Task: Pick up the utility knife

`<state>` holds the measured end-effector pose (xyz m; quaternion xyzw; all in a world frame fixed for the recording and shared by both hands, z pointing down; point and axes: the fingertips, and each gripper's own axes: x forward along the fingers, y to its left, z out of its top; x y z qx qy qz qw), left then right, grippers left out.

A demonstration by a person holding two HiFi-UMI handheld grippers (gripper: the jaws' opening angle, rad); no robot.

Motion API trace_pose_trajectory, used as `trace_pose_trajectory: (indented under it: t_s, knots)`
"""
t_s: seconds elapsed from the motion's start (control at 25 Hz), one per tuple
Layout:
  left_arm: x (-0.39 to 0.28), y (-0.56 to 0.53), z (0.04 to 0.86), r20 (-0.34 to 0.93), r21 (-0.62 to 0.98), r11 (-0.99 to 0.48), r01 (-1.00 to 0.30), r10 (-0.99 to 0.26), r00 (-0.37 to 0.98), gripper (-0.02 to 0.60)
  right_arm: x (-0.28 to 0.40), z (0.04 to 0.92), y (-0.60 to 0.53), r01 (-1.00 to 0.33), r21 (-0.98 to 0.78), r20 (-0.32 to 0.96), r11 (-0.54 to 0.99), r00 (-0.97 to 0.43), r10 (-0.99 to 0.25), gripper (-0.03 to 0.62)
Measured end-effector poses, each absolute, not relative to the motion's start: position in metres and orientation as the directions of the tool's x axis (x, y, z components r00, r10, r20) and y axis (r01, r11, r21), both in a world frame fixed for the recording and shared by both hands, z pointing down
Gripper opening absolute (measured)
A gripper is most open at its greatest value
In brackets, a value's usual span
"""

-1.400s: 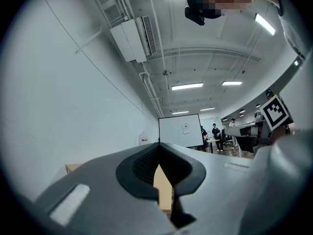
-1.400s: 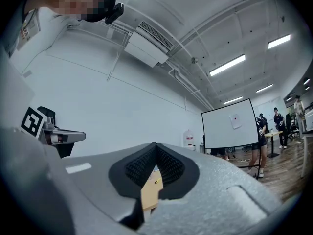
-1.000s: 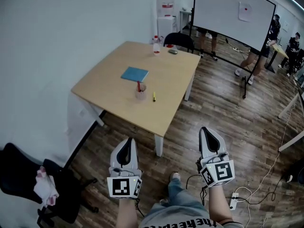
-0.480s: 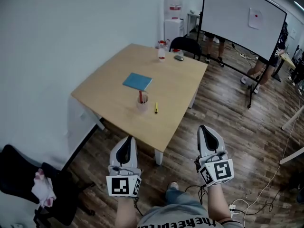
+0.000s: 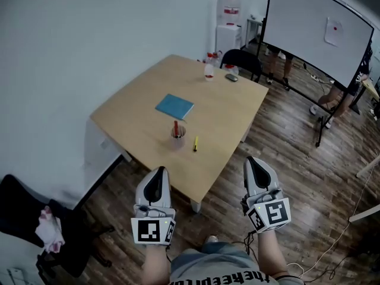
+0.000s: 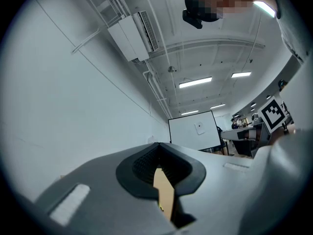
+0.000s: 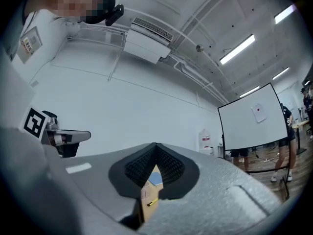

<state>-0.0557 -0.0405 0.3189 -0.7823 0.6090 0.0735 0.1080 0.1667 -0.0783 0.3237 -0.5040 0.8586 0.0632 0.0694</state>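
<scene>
The utility knife [image 5: 195, 144], small and yellow, lies on the wooden table [image 5: 142, 120] near its front edge, just right of a clear cup [image 5: 177, 138] holding a red pen. Both grippers hover over the floor short of the table, pointing at it. My left gripper [image 5: 157, 172] is shut and empty, its tips close to the table's front corner. My right gripper [image 5: 254, 161] is shut and empty too, right of that corner. In the right gripper view the knife [image 7: 152, 202] shows through the slit under the closed jaws of the right gripper [image 7: 155, 145]. The left gripper [image 6: 157, 145] also shows closed tips.
A blue notebook [image 5: 174, 107] lies mid-table; a bottle [image 5: 209, 66] and a small dark object [image 5: 231, 77] sit at the far edge. A black chair [image 5: 240, 61] stands behind the table, another [image 5: 35, 218] at lower left. A whiteboard [image 5: 314, 31] on a stand and people are at the right.
Both grippers and the head camera have come forward toward the table. The table and knife now sit lower and closer in the head view. The jaws stayed shut.
</scene>
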Motion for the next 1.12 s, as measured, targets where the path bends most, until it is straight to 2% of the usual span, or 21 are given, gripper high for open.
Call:
trace_pose_trajectory:
  t_s: [0.52, 1.12]
  knots:
    - [-0.059, -0.079, 0.333, -0.206, -0.084, -0.224, -0.971, -0.949, 0.237, 0.018, 0.137, 0.348, -0.128, -0.82, -0.009, -0.107, 0.572, -0.568, -0.816, 0.002]
    - [-0.096, -0.168, 0.335, -0.192, -0.071, -0.306, -0.949, -0.93, 0.314, 0.018, 0.089, 0.406, -0.227, -0.84, -0.114, 0.164, 0.53, -0.542, -0.824, 0.002]
